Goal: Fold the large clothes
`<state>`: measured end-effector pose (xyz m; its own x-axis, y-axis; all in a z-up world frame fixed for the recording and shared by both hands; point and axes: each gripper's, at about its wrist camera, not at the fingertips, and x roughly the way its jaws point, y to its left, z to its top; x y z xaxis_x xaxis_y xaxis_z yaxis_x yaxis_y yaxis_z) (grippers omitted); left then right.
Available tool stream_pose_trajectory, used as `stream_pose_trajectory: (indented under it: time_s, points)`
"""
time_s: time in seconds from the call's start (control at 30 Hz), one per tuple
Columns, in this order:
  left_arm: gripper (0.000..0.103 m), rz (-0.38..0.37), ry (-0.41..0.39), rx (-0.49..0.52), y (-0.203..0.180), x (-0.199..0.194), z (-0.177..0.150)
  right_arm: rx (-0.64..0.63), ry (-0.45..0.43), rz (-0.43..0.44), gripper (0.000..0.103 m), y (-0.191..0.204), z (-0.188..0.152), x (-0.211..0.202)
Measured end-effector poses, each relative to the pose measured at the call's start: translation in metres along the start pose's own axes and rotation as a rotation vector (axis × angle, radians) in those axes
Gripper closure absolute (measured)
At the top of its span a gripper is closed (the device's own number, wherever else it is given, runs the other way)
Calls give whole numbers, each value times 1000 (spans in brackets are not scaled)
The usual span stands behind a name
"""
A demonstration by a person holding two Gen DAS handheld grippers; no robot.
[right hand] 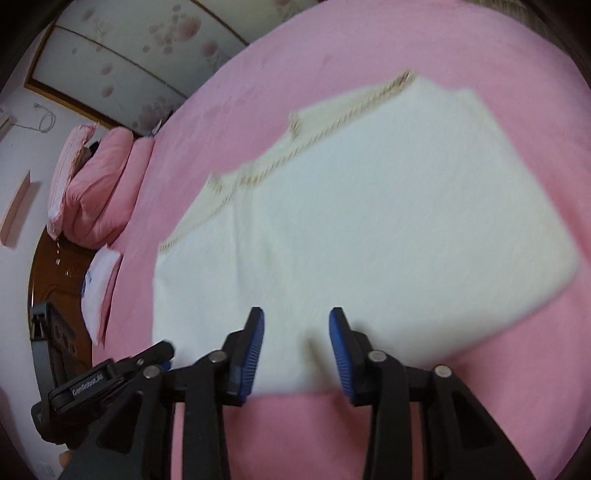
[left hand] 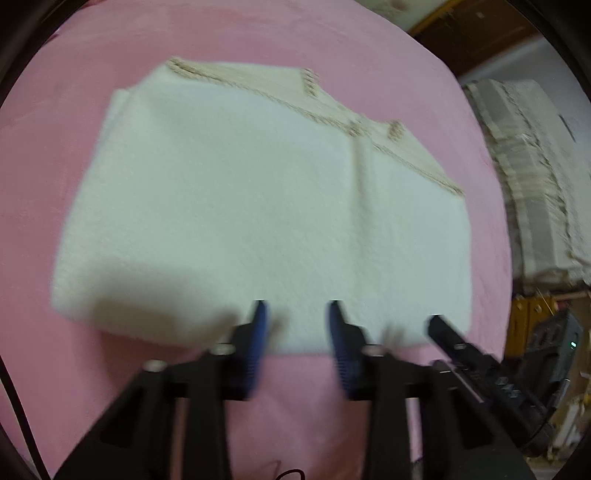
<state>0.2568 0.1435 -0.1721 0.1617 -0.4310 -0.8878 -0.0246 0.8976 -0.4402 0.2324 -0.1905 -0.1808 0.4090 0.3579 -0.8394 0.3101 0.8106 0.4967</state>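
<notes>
Both pairs of blue-padded fingers (left hand: 258, 332) stand apart with nothing between them: your left gripper (left hand: 297, 314) and right gripper (right hand: 296, 319) hover side by side at the near hem of the folded cream knitted garment (left hand: 258, 206) lying flat on the pink bedsheet (left hand: 277, 33). Expect soft, thick, light cloth that sags and slides over itself; pinch the near layered edge at its corners. Its long axis runs across your view, rope-trimmed edge pointing away from you.

Home bedroom: pink bedsheet (right hand: 332, 55), pink pillows (right hand: 99, 184), floral wardrobe doors (right hand: 147, 44).
</notes>
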Motion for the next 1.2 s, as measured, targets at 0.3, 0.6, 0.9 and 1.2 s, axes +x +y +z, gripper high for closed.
stream_pose_trajectory:
  time_s: [0.3,0.6,0.9,1.2]
  points:
    - [95,-33,135,58,-16,29,-27,-55,62,12,103,31,-46,23]
    - [95,-89,117,42,-18,93,-14,-48,92,140,103,0,-18,71]
    - [102,72,75,95,29,75,-10,-159,116,11,103,-57,13,49]
    - [102,273,16,17,104,36,-14,-164,58,-246,103,-160,54,-11]
